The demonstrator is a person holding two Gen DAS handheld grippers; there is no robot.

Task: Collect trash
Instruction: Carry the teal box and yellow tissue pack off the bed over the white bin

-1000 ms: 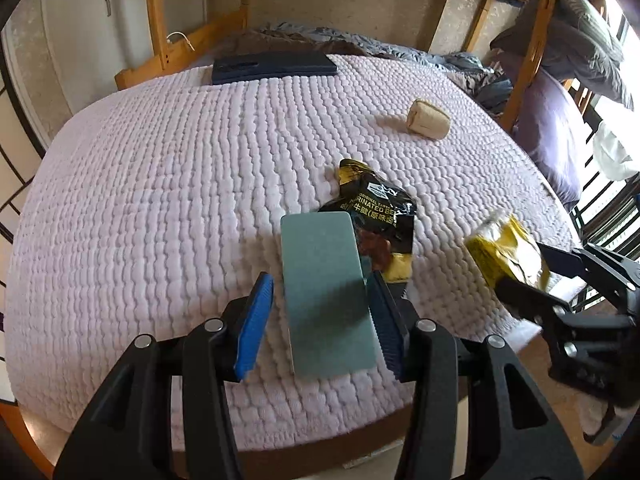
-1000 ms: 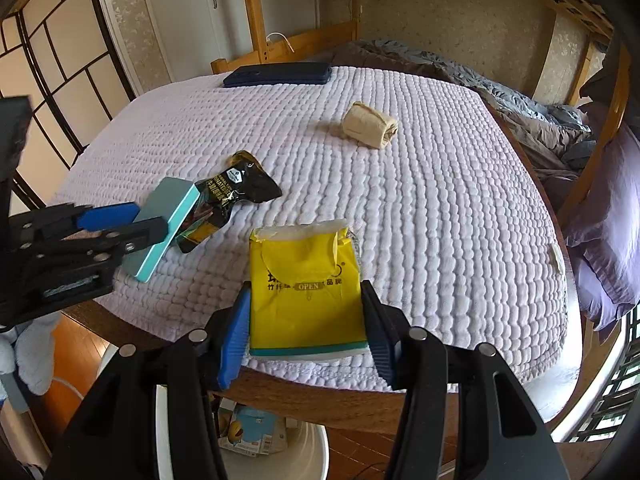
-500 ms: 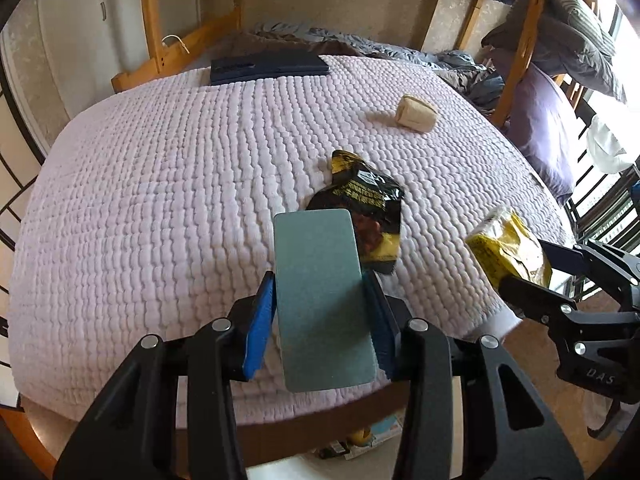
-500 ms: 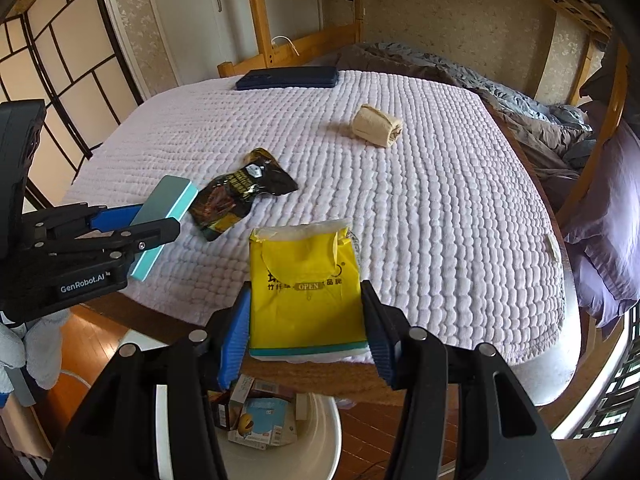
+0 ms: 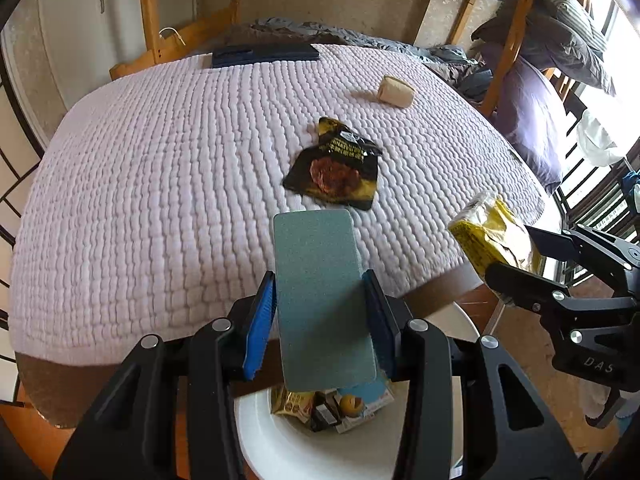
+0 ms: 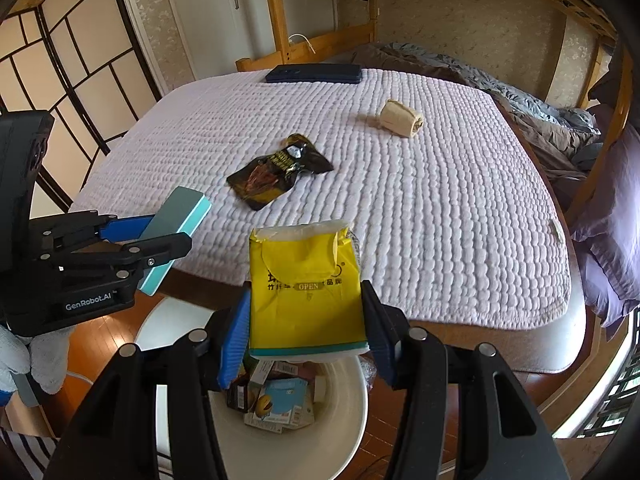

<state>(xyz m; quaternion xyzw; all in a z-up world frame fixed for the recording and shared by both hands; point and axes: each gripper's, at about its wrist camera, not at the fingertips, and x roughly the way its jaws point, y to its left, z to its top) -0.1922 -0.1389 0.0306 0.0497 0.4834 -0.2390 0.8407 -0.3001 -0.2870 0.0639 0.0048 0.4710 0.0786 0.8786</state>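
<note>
My left gripper (image 5: 320, 312) is shut on a flat teal box (image 5: 322, 296), held above the white bin (image 5: 280, 440) at the foot of the bed. My right gripper (image 6: 306, 312) is shut on a yellow tissue pack (image 6: 306, 276), also over the white bin (image 6: 352, 412), which holds several wrappers and small boxes. From the right wrist view the teal box (image 6: 176, 224) shows at the left in the left gripper (image 6: 160, 236). A black and yellow snack wrapper (image 5: 338, 166) and a beige paper roll (image 5: 396, 91) lie on the white quilt (image 5: 160, 184).
A dark blue flat case (image 6: 314, 73) lies at the quilt's far edge by the wooden bed frame (image 6: 304, 46). Rumpled grey bedding (image 6: 540, 108) and a purple pillow (image 6: 608, 248) are to the right. A gloved hand (image 6: 36, 356) holds the left gripper. Wooden floor surrounds the bin.
Both grippers have drawn back from the quilt with their items, past the bed's edge and over the bin. The left jaws closed onto the teal box. The snack wrapper stays on the quilt.
</note>
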